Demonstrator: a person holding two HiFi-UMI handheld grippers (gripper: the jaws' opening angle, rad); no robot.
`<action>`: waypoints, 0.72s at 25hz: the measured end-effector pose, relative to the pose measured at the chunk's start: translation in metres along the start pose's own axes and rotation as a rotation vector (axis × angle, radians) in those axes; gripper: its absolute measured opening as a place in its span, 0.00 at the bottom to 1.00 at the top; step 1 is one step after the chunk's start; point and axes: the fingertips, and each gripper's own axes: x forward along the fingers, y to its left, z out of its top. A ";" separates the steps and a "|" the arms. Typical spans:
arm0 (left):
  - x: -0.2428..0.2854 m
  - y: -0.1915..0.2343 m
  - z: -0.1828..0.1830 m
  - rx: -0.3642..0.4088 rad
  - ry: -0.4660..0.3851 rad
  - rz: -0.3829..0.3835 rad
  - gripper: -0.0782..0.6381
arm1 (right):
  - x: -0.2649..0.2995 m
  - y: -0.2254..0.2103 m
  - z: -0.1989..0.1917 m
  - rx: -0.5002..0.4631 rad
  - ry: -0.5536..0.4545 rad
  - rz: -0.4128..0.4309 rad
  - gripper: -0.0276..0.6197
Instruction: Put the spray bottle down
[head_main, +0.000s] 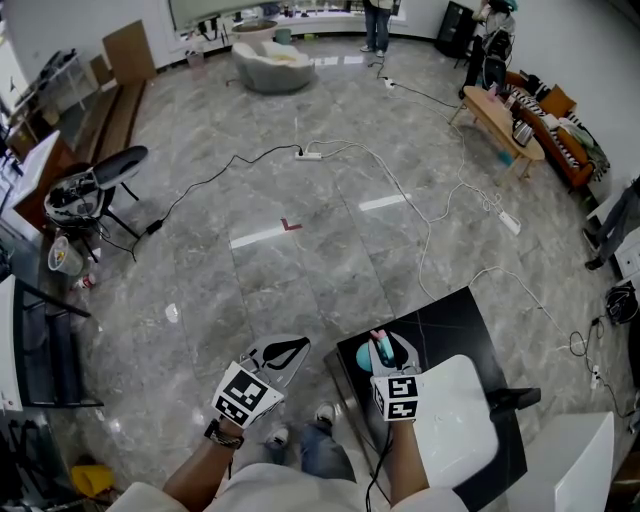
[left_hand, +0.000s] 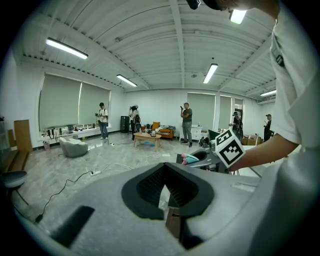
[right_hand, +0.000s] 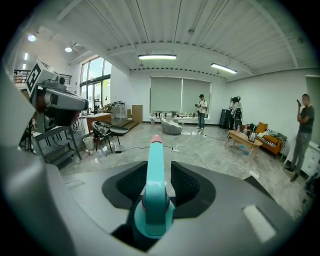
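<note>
Right gripper view: spray bottle (right_hand: 154, 200) between jaws of half-open right gripper (right_hand: 159, 167), unclamped.

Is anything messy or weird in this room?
Yes. Loose cables snake across the middle of the floor and meet at a power strip, where someone could trip. Nothing looks spilled or broken.
</note>
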 end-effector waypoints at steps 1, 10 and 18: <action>0.000 0.000 0.000 0.001 0.001 0.000 0.12 | 0.000 0.000 0.001 0.002 -0.004 0.003 0.29; -0.003 -0.003 0.006 0.007 -0.023 -0.018 0.12 | -0.010 -0.002 0.005 0.008 -0.023 -0.018 0.46; -0.014 -0.010 0.016 0.027 -0.038 -0.032 0.12 | -0.032 0.002 0.017 0.003 -0.052 -0.042 0.49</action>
